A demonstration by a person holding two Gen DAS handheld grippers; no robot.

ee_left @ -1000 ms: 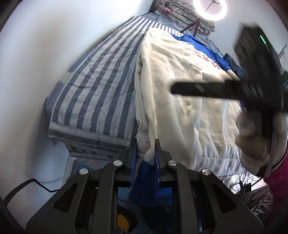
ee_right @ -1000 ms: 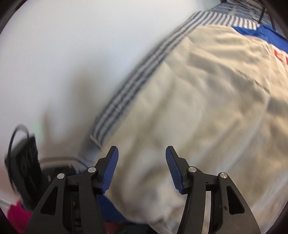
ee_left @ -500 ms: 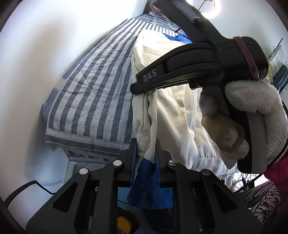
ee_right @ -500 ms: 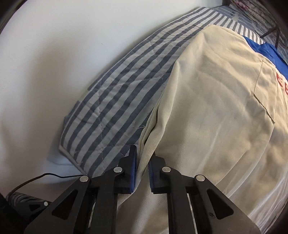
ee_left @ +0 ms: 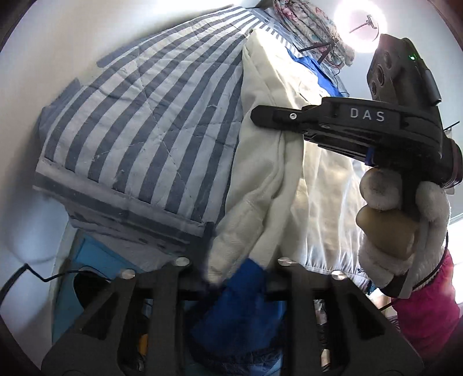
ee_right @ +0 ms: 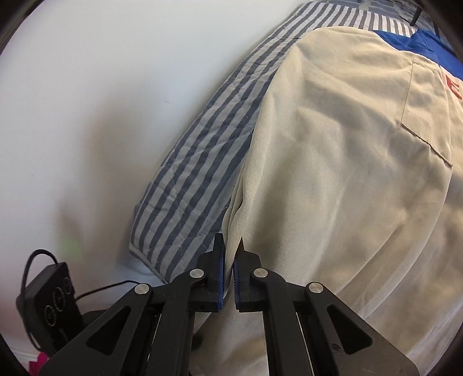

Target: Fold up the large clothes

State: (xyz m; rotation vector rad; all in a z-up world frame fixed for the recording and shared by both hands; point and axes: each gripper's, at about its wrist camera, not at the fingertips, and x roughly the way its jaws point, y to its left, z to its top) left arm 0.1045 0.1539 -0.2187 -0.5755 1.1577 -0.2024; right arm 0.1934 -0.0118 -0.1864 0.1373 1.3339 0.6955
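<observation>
Bright ring light (ee_left: pixel 360 26) glare; fisheye-warped edges; foreground blurred.

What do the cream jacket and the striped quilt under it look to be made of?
The cream jacket looks like a woven cotton twill, matte: fine diagonal ribbing shows near the right gripper, which is pinching its edge. Its blue lining, seen by the left gripper, looks smoother, perhaps synthetic. The striped quilt looks like padded cotton: stitched lines criss-cross it and it puckers softly.
</observation>
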